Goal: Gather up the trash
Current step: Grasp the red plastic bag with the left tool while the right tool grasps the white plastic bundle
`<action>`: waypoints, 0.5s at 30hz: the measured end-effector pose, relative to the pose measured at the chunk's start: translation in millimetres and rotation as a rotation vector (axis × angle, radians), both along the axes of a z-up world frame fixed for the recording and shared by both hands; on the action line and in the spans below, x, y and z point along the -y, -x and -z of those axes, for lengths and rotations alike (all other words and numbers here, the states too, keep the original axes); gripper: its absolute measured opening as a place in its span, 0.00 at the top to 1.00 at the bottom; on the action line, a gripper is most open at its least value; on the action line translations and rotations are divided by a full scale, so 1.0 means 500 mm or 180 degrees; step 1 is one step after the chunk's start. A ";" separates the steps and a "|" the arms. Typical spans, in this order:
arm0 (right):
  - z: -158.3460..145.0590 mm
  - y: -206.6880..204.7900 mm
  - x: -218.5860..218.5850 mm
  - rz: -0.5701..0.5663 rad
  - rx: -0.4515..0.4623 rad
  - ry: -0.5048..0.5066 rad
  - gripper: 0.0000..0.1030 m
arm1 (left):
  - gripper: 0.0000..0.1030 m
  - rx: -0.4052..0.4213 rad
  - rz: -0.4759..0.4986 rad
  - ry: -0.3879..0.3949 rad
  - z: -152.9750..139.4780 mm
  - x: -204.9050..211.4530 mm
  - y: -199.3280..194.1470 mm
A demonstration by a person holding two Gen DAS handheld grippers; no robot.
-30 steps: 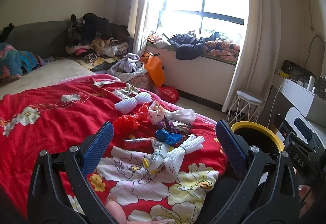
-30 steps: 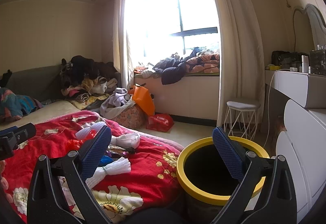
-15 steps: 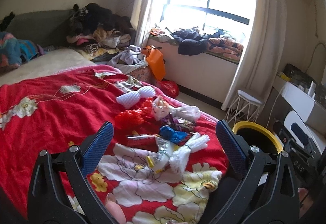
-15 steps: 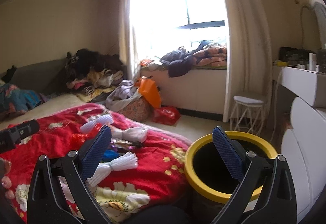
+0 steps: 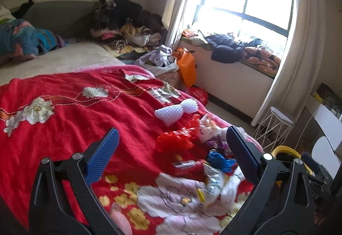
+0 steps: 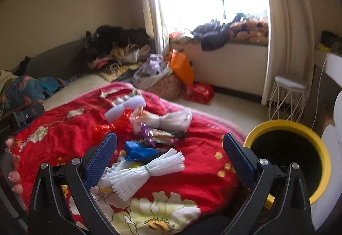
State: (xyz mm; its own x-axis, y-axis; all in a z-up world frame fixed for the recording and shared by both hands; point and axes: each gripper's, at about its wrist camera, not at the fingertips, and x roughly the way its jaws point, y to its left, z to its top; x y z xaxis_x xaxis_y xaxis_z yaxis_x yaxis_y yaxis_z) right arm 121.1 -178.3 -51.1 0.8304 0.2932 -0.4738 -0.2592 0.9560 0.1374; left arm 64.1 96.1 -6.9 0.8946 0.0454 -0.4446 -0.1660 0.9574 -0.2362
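Trash on bed; yellow-rimmed bin beside it, inside dark.

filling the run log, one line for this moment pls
left gripper open, empty | right gripper open, empty | trash pile on bed | yellow bin beside bed

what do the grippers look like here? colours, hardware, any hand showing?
Both alike: left gripper and right gripper have black plastic frames with triangular cutouts, silver screw heads and blue cross-hatched finger pads. No cables visible. Pink-nailed fingertips show at the right view's left edge.
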 end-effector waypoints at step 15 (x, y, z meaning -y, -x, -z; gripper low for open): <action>0.125 -0.139 -0.019 -0.0036 -0.0969 -0.0096 0.09 | 0.10 -0.0688 0.0478 0.0130 0.112 -0.024 -0.205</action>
